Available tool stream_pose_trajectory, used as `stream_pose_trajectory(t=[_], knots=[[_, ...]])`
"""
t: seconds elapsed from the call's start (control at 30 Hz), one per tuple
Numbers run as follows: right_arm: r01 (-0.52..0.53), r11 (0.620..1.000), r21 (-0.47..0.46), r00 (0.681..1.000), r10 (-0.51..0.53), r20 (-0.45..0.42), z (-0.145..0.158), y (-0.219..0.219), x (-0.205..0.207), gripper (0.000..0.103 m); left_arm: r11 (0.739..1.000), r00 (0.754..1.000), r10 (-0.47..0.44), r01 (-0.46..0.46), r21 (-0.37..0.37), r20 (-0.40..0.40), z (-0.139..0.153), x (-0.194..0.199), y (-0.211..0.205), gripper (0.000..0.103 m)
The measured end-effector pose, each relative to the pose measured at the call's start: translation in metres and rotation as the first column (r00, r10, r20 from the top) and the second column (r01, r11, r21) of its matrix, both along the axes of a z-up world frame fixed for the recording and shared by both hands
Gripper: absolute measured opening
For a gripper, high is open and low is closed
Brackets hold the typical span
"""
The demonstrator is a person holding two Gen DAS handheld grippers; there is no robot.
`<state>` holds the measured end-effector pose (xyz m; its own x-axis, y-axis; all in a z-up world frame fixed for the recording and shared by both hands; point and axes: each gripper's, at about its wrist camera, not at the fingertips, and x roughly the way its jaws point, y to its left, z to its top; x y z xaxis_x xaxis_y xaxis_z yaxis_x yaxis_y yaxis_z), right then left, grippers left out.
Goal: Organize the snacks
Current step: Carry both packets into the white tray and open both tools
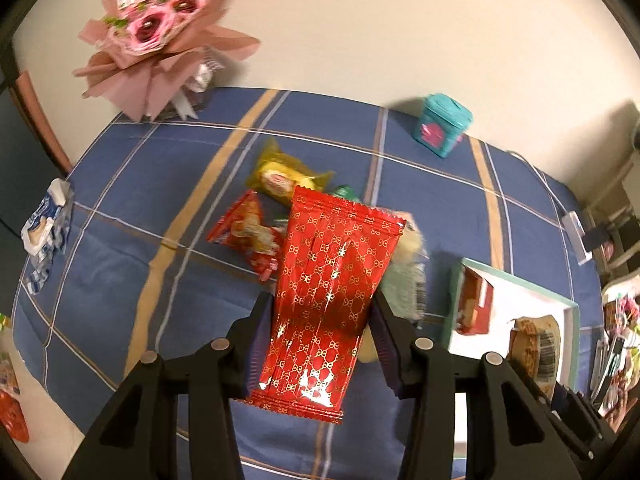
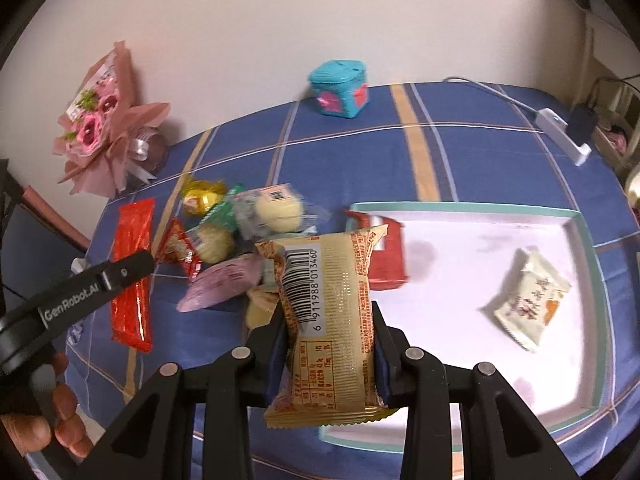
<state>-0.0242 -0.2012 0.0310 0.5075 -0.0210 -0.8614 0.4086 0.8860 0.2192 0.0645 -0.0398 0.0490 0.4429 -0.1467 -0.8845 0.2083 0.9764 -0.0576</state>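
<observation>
Both hand-held grippers are loaded above a blue plaid tablecloth (image 2: 480, 152): the left gripper (image 1: 320, 312) is clamped on a long red packet with a gold pattern (image 1: 328, 280), while the right gripper (image 2: 330, 328) is clamped on a tan snack pack with a barcode (image 2: 332, 312). Each packet is held clear of the cloth, its free end standing up beyond the fingers. Loose snacks remain in a heap (image 2: 240, 232) on the cloth just left of the white tray with a teal rim (image 2: 584, 248), in which a pale packet (image 2: 528, 300) and a red packet (image 2: 384, 256) already lie. The step in hand appears to be the carry from heap to tray. The tan pack hangs over the tray's near-left corner, so its release looks close; the red packet, seen from the right wrist view, is held over the cloth to the left of the heap and would have to cross it to reach the tray. Next, each gripper needs to lower over bare tray floor and part its fingers without knocking the packets already inside.
</observation>
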Motion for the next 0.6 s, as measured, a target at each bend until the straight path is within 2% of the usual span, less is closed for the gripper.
stream_pose_trajectory(t=[0.3, 0.6], knots=[[0.114, 0.993, -0.032, 0.993, -0.115, -0.039, -0.002, -0.050, -0.028, 0.038, 0.991, 0.992, -0.129, 0.129, 0.029, -0.012, -0.007, -0.025, -0.059, 0.050], [0.305, 0.952, -0.034, 0.950, -0.307, -0.059, -0.002, -0.124, -0.073, 0.038, 0.950, 0.950, -0.310, 0.311, 0.034, -0.023, -0.015, -0.060, -0.122, 0.050]])
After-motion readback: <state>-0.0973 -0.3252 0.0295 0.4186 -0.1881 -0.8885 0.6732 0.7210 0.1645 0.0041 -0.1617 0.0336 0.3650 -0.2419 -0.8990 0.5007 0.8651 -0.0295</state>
